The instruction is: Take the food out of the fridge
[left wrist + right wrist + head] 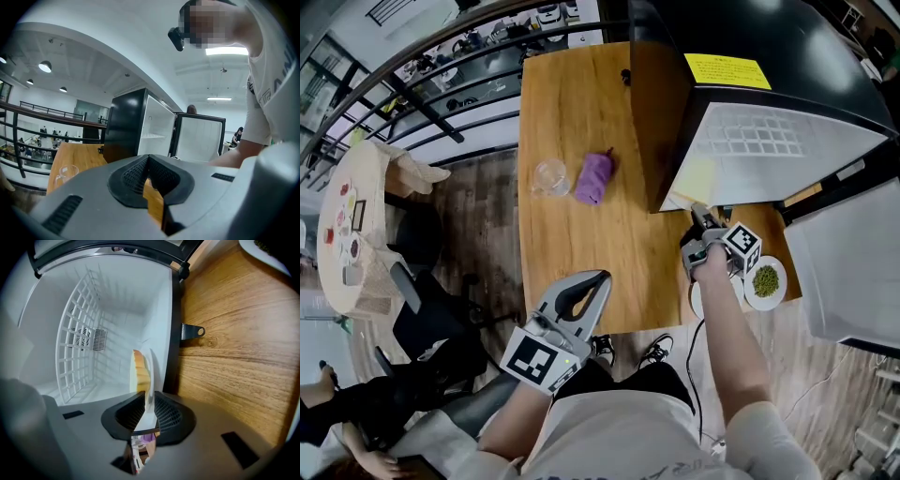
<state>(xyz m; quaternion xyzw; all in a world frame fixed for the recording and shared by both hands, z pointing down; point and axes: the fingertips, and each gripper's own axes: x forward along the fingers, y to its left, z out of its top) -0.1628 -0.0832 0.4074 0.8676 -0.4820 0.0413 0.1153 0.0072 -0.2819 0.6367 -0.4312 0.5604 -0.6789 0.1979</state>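
Observation:
The black fridge stands open on the wooden table, its white inside facing me. My right gripper reaches into the bottom of the opening. In the right gripper view its jaws are shut on the rim of a white plate, seen edge-on, with orange-yellow food on it. The plate sits just inside the fridge by the door frame. My left gripper hangs near the table's front edge, shut and holding nothing.
A glass cup and a purple cloth lie mid-table. A small plate of green food sits by the table's front right corner, beside my right wrist. A wire shelf lines the fridge interior. A metal hinge bracket sticks out at the frame.

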